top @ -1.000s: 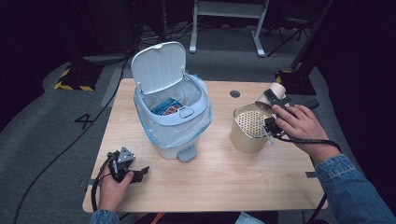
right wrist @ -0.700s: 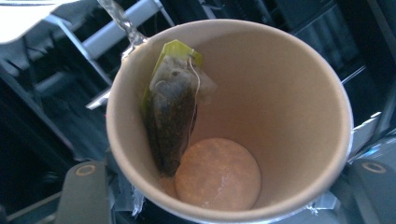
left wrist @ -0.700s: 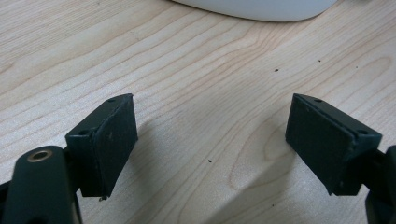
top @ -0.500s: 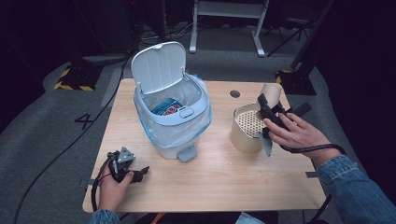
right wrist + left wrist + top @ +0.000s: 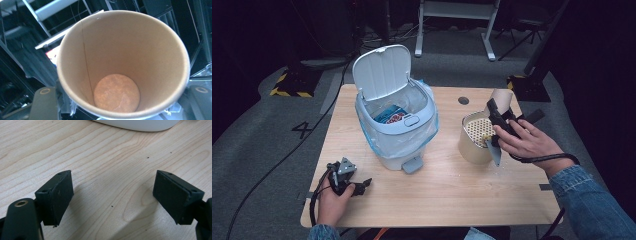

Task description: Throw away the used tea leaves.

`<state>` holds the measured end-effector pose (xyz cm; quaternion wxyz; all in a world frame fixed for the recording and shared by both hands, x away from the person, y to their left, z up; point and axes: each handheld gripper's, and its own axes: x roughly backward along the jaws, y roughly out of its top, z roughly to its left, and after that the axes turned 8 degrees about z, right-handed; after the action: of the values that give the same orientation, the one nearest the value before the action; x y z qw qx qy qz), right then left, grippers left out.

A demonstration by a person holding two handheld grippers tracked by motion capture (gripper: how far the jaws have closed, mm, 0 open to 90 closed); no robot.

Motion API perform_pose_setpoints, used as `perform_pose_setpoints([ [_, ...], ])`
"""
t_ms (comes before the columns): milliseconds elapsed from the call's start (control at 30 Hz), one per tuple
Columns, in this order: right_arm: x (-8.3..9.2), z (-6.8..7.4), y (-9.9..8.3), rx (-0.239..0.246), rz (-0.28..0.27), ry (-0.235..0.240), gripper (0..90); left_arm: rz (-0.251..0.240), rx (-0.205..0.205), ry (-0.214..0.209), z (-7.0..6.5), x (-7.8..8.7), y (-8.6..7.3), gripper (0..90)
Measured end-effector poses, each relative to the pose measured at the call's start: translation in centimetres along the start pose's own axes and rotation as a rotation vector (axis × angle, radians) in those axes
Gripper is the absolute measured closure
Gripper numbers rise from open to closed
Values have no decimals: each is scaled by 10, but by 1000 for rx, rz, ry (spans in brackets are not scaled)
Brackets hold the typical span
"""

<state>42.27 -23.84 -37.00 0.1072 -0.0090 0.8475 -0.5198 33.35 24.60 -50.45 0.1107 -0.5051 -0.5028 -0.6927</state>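
We've got the right hand-held gripper (image 5: pixel 498 116) clamped around a brown paper cup (image 5: pixel 122 62), tipped on its side just above the perforated tan canister (image 5: pixel 474 137). The cup looks empty inside. Left of the canister sits the open white bin (image 5: pixel 398 120); our left hand-held gripper (image 5: pixel 357 186) rests open on the bench (image 5: pixel 447 192).

Brown paper cup (image 5: pixel 122 62) with paler inside, tan canister (image 5: pixel 474 140) topped by a cream dotted strainer, pale blue bin (image 5: pixel 397 125) with white lid, light wood-grain tabletop (image 5: pixel 447 185), black tool (image 5: pixel 499 122)
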Motion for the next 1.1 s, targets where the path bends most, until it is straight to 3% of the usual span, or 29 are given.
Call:
perform_pose_setpoints([
  [100, -1, -1, -4, -84, -30, 28, 304, 0, 0, 0, 0, 0, 0, 169],
  [233, -5, -3, -17, -360, -121, 154, 300, 0, 0, 0, 0, 0, 0, 169],
  [300, -7, -3, -24, -457, -150, 190, 299, 0, 0, 0, 0, 0, 0, 169],
  [500, -12, 2, -46, -884, -257, 370, 300, -1, -4, -3, 1, 0, 0, 166],
  [567, -15, 6, -53, -1009, -282, 437, 300, -1, -5, -3, 1, 0, 0, 166],
  [733, -18, 14, -65, -1265, -363, 577, 300, 1, -9, 0, 1, 0, 0, 167],
  [867, -20, 22, -74, -1517, -434, 695, 302, 1, -7, -4, 0, 0, 0, 167],
  [900, -20, 24, -78, -1599, -450, 732, 303, 0, -7, -4, 0, 0, 0, 167],
  [967, -20, 27, -81, -1691, -473, 777, 303, 2, -13, -5, 1, 0, 0, 166],
  [1067, -18, 31, -87, -1877, -529, 899, 301, 2, -27, -18, 3, 1, -1, 166],
  [1100, -16, 32, -90, -1961, -568, 946, 301, 0, -33, -23, 4, 1, -1, 166],
])
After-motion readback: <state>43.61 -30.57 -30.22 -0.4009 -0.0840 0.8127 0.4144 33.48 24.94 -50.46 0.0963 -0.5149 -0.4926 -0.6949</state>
